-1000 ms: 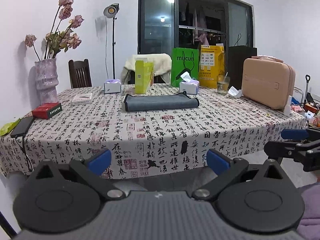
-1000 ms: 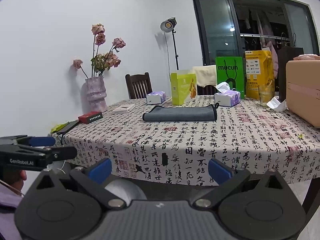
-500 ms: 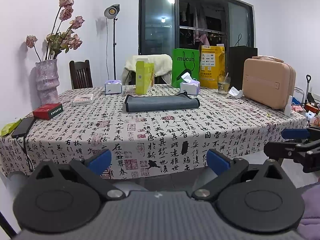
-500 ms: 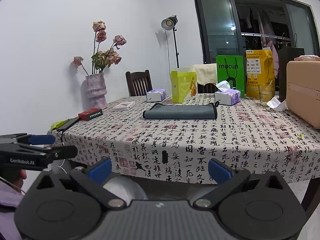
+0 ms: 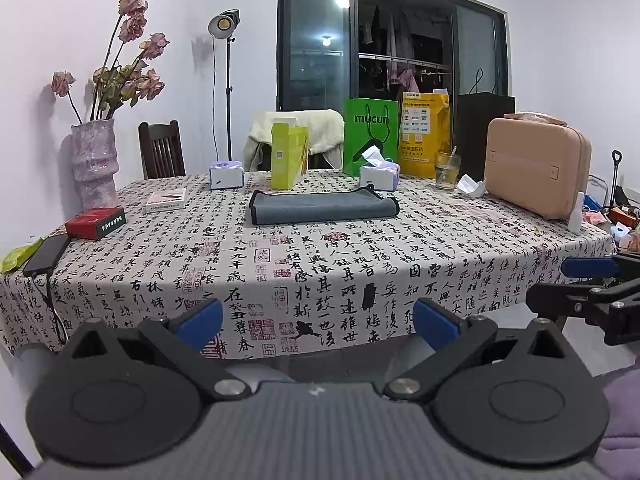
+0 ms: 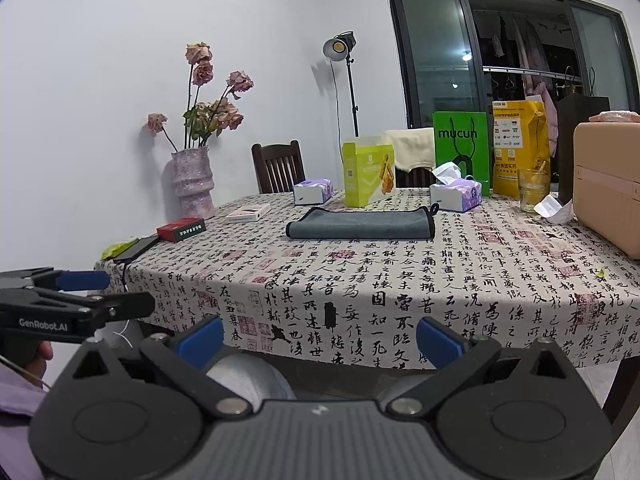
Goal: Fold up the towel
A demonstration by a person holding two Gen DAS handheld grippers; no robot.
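A grey towel (image 5: 322, 208) with a dark border lies folded into a long flat strip on the far middle of the table (image 5: 120, 280); it also shows in the right wrist view (image 6: 362, 223). My left gripper (image 5: 318, 322) is open and empty, held in front of the table's near edge, well short of the towel. My right gripper (image 6: 320, 338) is open and empty too, also off the table's front. Each gripper shows at the edge of the other's view, the right one (image 5: 588, 280) and the left one (image 6: 80, 292).
Behind the towel stand a yellow-green box (image 5: 289, 156), two tissue packs (image 5: 378, 174), a green bag (image 5: 371, 136), a yellow bag and a glass (image 5: 447, 170). A beige case (image 5: 536, 166) is at the right. A vase (image 5: 94, 160), red box (image 5: 95, 222) and phone (image 5: 46, 254) sit at the left.
Both views have lifted and shifted very slightly. The towel has not moved and both grippers stay open.
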